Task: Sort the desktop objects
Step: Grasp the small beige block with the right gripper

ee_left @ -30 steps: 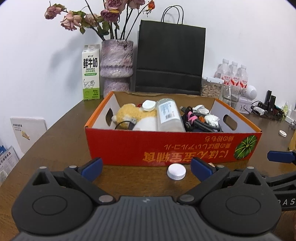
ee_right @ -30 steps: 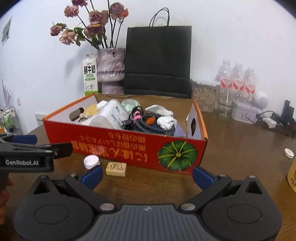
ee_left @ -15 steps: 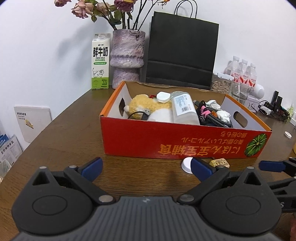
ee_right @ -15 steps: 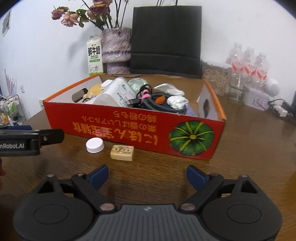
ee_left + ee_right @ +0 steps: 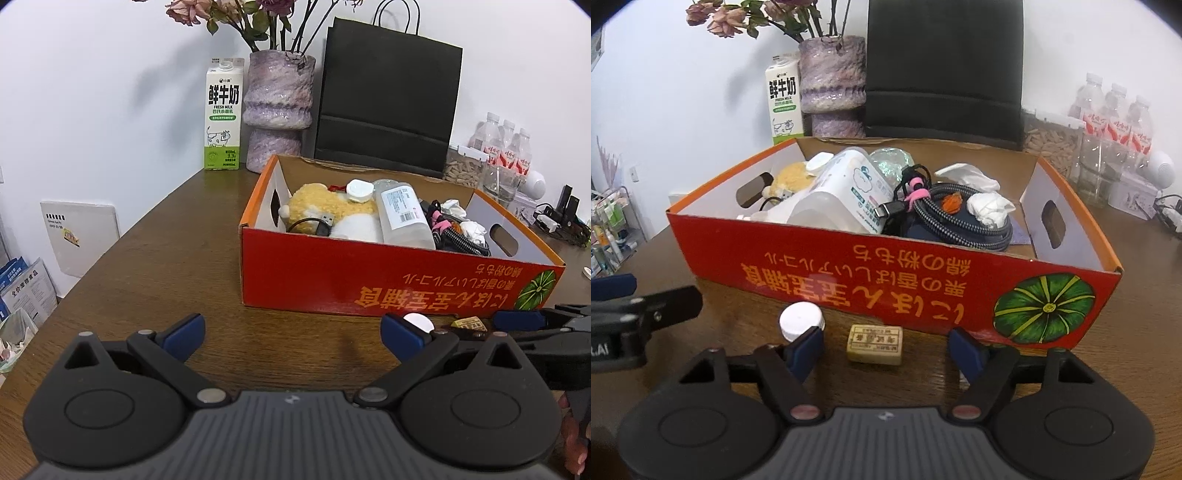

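Desktop objects are mostly already in the red cardboard box [image 5: 849, 266], which sits on the brown table [image 5: 177, 258]; inside it are a clear plastic bottle [image 5: 842, 192], a yellow plush toy [image 5: 321, 206], a coiled braided cable [image 5: 964, 221] and crumpled tissue [image 5: 990, 208]. Two loose items remain on the table just in front of the box's near wall: a white bottle cap [image 5: 800, 320] and, beside it, a small tan eraser block [image 5: 875, 344]. Eraser lies flat, long axis running across the right wrist view, roughly parallel to the box wall. Right tool [image 5: 886, 349]: jaws part open and closing, eraser lying between the blue pads with clear gaps on both sides, no contact visible; the left pad partly overlaps the cap in view, contact there not determinable. Long axis lies across the jaw gap, so closure would bear on the short ends. Left tool [image 5: 291, 332]: jaws wide open, holding nothing, bare table ahead of it; cap and eraser lie off to its right, so the right hand is the nearer. Judgement: eraser is the current pick target, destination the box.
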A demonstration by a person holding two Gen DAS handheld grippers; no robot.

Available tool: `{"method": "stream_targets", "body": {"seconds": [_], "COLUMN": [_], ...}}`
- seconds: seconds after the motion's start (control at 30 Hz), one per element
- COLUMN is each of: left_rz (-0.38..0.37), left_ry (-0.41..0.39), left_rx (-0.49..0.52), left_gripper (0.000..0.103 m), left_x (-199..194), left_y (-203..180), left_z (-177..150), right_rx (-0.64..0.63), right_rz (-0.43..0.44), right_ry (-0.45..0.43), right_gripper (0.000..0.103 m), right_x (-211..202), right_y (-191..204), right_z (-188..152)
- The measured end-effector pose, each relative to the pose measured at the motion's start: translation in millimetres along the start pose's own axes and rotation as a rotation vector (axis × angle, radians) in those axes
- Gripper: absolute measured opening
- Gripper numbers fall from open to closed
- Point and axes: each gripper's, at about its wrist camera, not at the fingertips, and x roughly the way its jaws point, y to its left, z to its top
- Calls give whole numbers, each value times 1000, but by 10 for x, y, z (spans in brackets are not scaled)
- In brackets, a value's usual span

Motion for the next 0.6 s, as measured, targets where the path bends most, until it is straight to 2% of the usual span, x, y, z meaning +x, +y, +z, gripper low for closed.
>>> {"method": "stream_targets", "body": {"seconds": [0.07, 0.1, 0.13, 0.17, 0.6], "left_rz": [-1, -1, 0, 0, 8], "left_ry": [2, 2, 2, 2, 6], "left_rx": [1, 1, 1, 0, 11], "left_gripper": [103, 103, 103, 103, 103], "left_x": [-1, -3, -4, -5, 4], "left_y": [5, 6, 5, 4, -21], "left_z": [-5, -6, -8, -10, -38], "right_rx": [9, 11, 7, 5, 25], "right_rz": [-7, -12, -16, -8, 21], "right_ry": [-4, -9, -15, -18, -45], "right_gripper": [68, 55, 35, 29, 29], "right_x": [3, -2, -15, -28, -113], "right_y": [-6, -8, -4, -9, -60], "right_z": [2, -2, -9, -15, -59]}}
